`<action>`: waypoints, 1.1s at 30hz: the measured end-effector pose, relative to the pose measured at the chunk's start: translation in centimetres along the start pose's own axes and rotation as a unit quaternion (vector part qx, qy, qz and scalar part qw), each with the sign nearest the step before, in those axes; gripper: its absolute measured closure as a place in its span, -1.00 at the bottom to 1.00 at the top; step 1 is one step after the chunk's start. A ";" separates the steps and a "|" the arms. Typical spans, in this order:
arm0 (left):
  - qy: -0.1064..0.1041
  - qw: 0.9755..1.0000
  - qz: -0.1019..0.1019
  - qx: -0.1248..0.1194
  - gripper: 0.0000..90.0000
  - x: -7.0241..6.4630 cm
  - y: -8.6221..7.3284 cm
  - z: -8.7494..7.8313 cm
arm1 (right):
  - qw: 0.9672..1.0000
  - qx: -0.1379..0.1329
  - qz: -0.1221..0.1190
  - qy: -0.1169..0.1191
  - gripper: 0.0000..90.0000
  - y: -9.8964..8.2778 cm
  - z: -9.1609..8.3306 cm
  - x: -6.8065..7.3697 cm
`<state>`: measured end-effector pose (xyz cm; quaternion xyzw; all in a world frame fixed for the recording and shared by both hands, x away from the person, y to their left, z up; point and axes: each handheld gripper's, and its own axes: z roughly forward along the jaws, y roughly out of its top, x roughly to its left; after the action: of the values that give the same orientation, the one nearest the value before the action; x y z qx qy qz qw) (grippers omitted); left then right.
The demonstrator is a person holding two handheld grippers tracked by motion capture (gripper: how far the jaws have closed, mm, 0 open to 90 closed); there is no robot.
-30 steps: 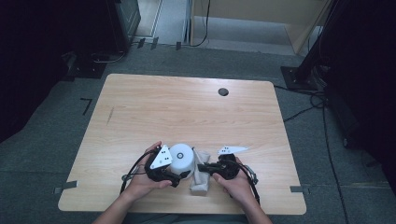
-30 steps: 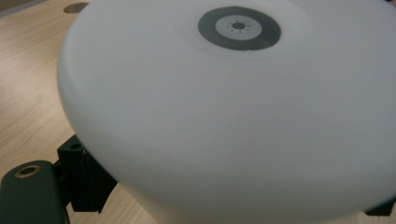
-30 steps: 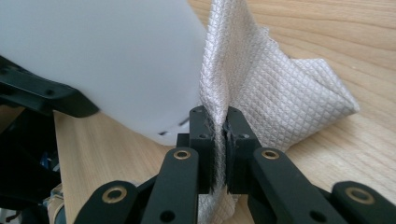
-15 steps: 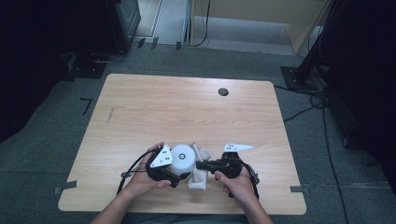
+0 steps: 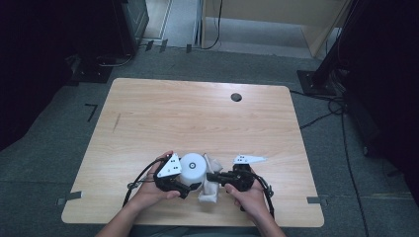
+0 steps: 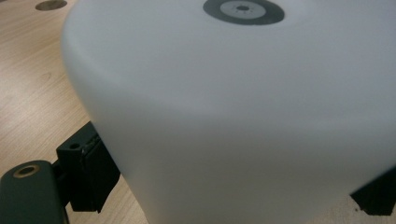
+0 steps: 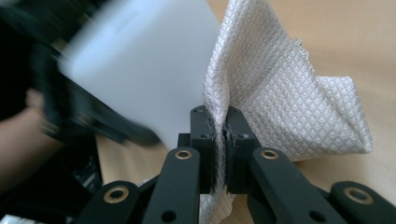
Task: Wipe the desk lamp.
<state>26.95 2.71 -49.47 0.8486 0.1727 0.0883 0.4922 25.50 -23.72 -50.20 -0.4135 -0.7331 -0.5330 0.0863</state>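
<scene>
We see the container on the counter near its front edge, the cloth touching its right side

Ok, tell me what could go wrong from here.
1. The left gripper holds the smooth white container low on its wall; it may slip or tip while wiped.
2. The right gripper pinches one fold of the white cloth; it may pull free.
3. Both sit near the table's front edge.

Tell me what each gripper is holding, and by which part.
The left gripper clamps the white container by its sides; the right gripper pinches the white cloth at a bunched fold.
</scene>
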 end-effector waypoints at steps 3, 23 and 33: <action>-0.002 1.000 -0.001 0.000 -0.82 0.0 0.0 0.0 | 1.000 0.024 0.012 -0.013 0.89 -0.7 0.7 -0.7; -0.003 1.000 -0.001 0.003 -0.82 0.1 0.0 0.1 | 0.999 -0.008 -0.018 -0.026 0.89 0.7 -0.3 1.0; -0.006 1.000 -0.001 0.006 -0.82 -0.3 0.4 0.6 | 0.995 -0.064 -0.059 -0.047 0.88 3.2 -2.2 3.0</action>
<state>26.91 1.93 -49.44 0.8521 0.1712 0.0820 0.4877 25.09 -23.75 -45.35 -0.3988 -0.7238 -0.5631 -0.0065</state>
